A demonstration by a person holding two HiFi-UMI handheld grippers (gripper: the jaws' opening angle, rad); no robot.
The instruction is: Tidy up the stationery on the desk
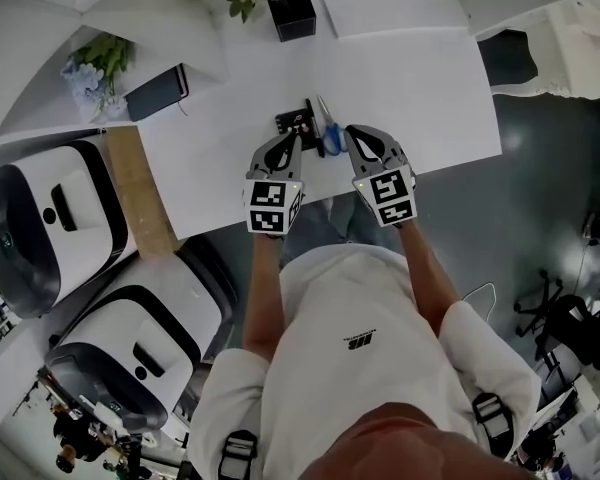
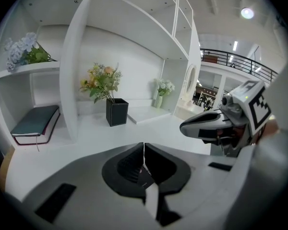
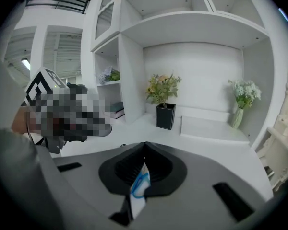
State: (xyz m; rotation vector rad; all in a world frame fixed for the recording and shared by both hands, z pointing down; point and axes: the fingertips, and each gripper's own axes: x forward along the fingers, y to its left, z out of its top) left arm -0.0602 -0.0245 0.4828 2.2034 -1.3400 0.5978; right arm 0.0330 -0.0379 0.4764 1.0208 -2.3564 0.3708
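At the far left a dark notebook (image 1: 158, 91) lies in a side shelf next to a bunch of pale flowers (image 1: 98, 63), well clear of the work. The left gripper (image 1: 298, 138) hovers over the near edge of the white desk (image 1: 410, 88) with its jaws pressed together and nothing between them. Through the gap under its tips its own view shows a small black item (image 1: 295, 120) on the desk below. Just right of that lie blue-handled scissors (image 1: 330, 133), the stationery to be tidied. Whether the two touch cannot be told. The right gripper (image 1: 350, 130) hangs over the scissors' handles, its jaws likewise closed and empty. The likely trouble is that jaws coming down closed would only push. The scissors lie flat and thin, so they could skate into the black item or off the near edge, which is close. The grippers are also near each other and could knock together when both open. Further back a black pot of yellow flowers (image 1: 292, 13) and a white sheet (image 1: 395, 3) leave the middle of the desk bare. At the far right stands a vase (image 3: 240, 104), out of the way.
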